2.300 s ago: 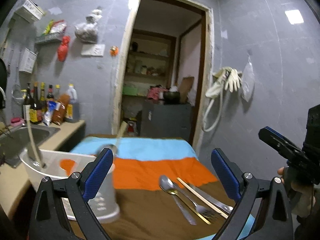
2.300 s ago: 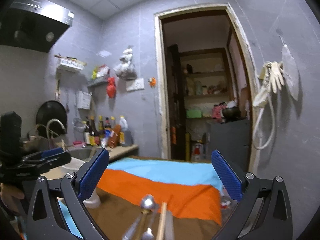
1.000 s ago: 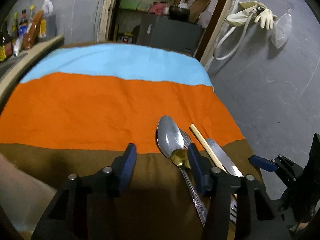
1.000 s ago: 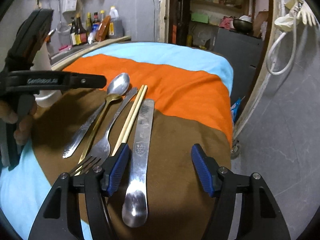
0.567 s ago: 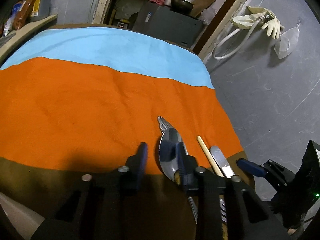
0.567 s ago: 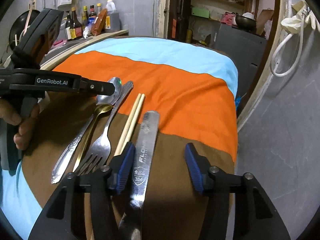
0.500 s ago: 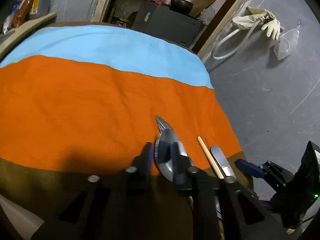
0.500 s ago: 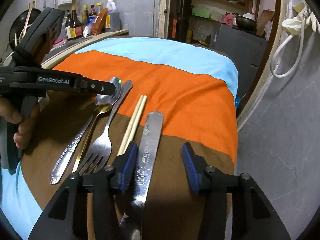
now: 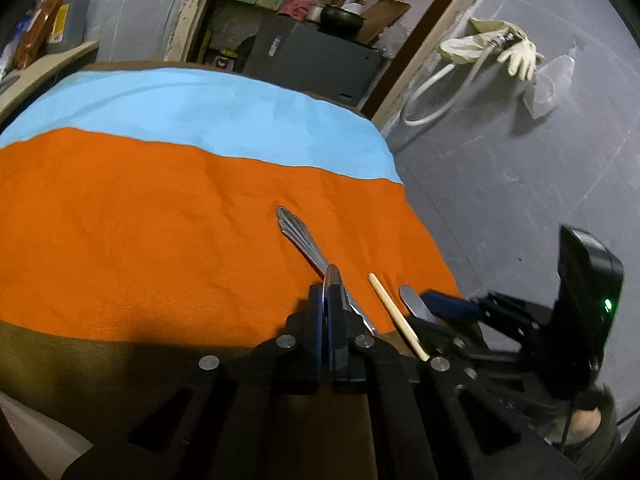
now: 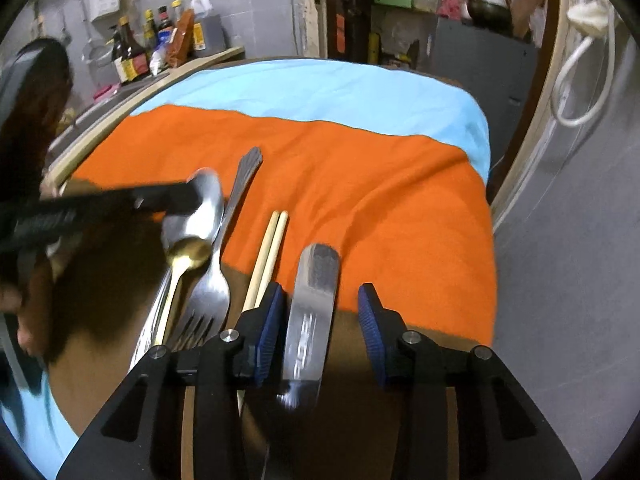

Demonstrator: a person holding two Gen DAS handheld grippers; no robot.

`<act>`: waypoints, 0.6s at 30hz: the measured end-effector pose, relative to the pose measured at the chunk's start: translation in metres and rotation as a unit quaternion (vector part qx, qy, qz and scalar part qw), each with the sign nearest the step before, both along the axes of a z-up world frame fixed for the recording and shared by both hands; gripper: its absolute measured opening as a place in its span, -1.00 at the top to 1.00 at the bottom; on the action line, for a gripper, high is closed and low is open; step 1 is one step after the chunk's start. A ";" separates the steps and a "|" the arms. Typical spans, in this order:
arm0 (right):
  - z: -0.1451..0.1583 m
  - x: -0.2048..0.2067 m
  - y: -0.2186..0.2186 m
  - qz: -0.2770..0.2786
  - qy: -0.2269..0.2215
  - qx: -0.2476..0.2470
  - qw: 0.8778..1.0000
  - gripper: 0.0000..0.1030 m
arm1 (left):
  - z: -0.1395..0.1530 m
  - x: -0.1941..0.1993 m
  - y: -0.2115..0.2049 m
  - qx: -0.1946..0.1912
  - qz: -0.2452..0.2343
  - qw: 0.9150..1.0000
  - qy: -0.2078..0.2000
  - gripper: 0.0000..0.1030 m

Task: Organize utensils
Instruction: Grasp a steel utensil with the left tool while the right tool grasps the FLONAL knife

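Cutlery lies side by side on the striped cloth (image 10: 360,184): a silver spoon (image 10: 202,204), a gold spoon (image 10: 188,254), a fork (image 10: 214,292), a pair of chopsticks (image 10: 274,240) and a knife (image 10: 314,300). My left gripper (image 9: 330,292) is shut on the silver spoon (image 9: 333,278), whose bowl shows edge-on between the pads. In the right wrist view the left gripper (image 10: 188,198) reaches in from the left over that bowl. My right gripper (image 10: 320,332) straddles the knife; its left pad (image 10: 270,328) is at the blade's edge, and its right pad stands apart.
The table's right edge drops to a grey floor (image 9: 520,200). Bottles (image 10: 160,40) stand on a counter at the back left. A doorway with a grey cabinet (image 9: 316,56) lies behind the table. A hose and gloves (image 9: 516,52) hang on the right wall.
The left jaws narrowed and closed on the silver spoon's bowl. The right gripper slid forward along the knife while its jaws narrowed around it.
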State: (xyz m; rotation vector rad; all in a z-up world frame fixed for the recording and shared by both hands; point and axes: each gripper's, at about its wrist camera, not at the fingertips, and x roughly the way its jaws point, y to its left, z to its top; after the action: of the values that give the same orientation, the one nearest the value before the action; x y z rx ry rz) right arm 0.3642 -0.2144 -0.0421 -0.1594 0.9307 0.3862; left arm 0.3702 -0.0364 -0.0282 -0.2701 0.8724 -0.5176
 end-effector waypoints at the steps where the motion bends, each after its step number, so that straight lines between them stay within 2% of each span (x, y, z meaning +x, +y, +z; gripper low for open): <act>1: 0.000 0.002 0.003 -0.001 -0.002 -0.007 1.000 0.29 | 0.001 0.000 -0.001 0.001 -0.002 1.000 -0.003 1.00; 2: 0.000 0.002 0.006 -0.004 -0.005 -0.013 1.000 0.32 | 0.001 -0.001 -0.002 0.001 -0.003 1.000 -0.006 1.00; 5: 0.000 0.001 0.011 -0.005 -0.002 -0.011 1.000 0.62 | 0.005 -0.006 -0.007 0.003 -0.007 1.000 -0.020 1.00; 9: 0.002 0.000 0.005 -0.018 -0.002 0.005 1.000 0.65 | 0.013 -0.016 -0.012 0.013 -0.010 0.999 -0.050 1.00; 11: 0.006 -0.008 0.003 -0.025 -0.016 0.023 0.999 0.65 | 0.019 -0.022 -0.015 0.018 -0.008 0.997 -0.071 1.00; 15: 0.020 -0.035 0.004 -0.028 -0.086 0.027 0.996 0.66 | 0.031 -0.037 -0.020 0.028 0.002 0.993 -0.115 1.00; 18: 0.035 -0.061 0.008 -0.025 -0.159 0.022 0.987 0.66 | 0.042 -0.054 -0.024 0.040 0.010 0.987 -0.158 1.00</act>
State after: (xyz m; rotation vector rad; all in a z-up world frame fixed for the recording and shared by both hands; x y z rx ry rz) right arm 0.3031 -0.2068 -0.0071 -0.1517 0.6109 0.3226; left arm 0.3164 -0.0608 0.0141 -0.1189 0.5794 -0.4900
